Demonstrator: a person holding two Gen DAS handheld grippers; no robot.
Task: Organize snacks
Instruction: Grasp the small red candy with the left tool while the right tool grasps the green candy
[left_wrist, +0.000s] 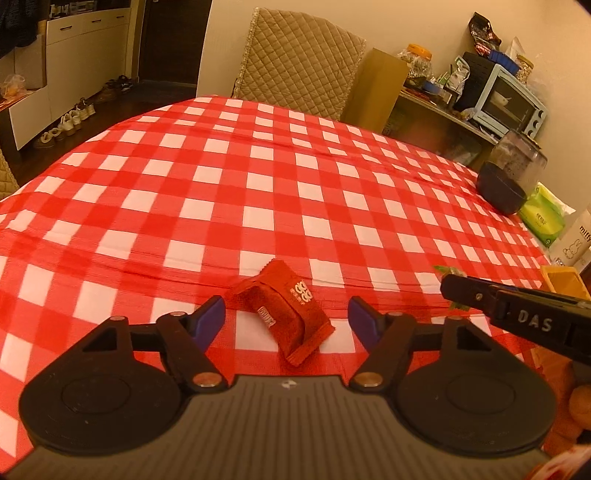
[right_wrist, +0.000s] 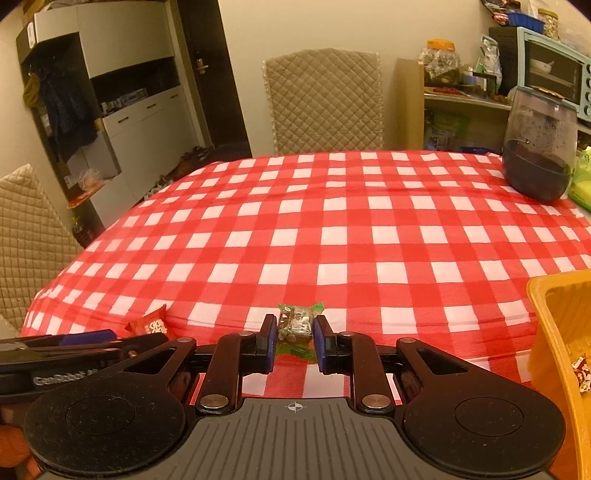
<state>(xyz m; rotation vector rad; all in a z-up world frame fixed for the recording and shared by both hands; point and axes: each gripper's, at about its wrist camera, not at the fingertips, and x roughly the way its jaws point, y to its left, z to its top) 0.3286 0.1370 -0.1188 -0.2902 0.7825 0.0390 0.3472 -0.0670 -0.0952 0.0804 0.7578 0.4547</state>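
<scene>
Red snack packet (left_wrist: 282, 319) sits on the bench (left_wrist: 258, 184) between my left gripper (left_wrist: 286, 314) fingers, untouched, long axis 11-to-5; right gripper (right_wrist: 294, 334) clamps green snack (right_wrist: 297, 321), yellow bin (right_wrist: 554, 332) at 3 o'clock.

Both cameras ride low on the handheld grippers, each looking forward and downward along its own two fingers, close above the near edge of the table draped in a red-and-white checked cloth (left_wrist: 258, 177).

The left wrist view faces across the table toward the beige quilted chair back (left_wrist: 301, 55) and the pale blue toaster oven (left_wrist: 511, 101) on the shelf at far right, with the right gripper (left_wrist: 452, 284) poking in from its right edge.

The right wrist view sits a little to the right, facing the same chair (right_wrist: 325, 99) squarely, with the left gripper's side (right_wrist: 85, 339) at its lower left and an orange plastic basket (right_wrist: 543, 317) at its right edge.

Both share the cloth, the chair, the oven and the small red foil snack packet (left_wrist: 284, 314).
</scene>
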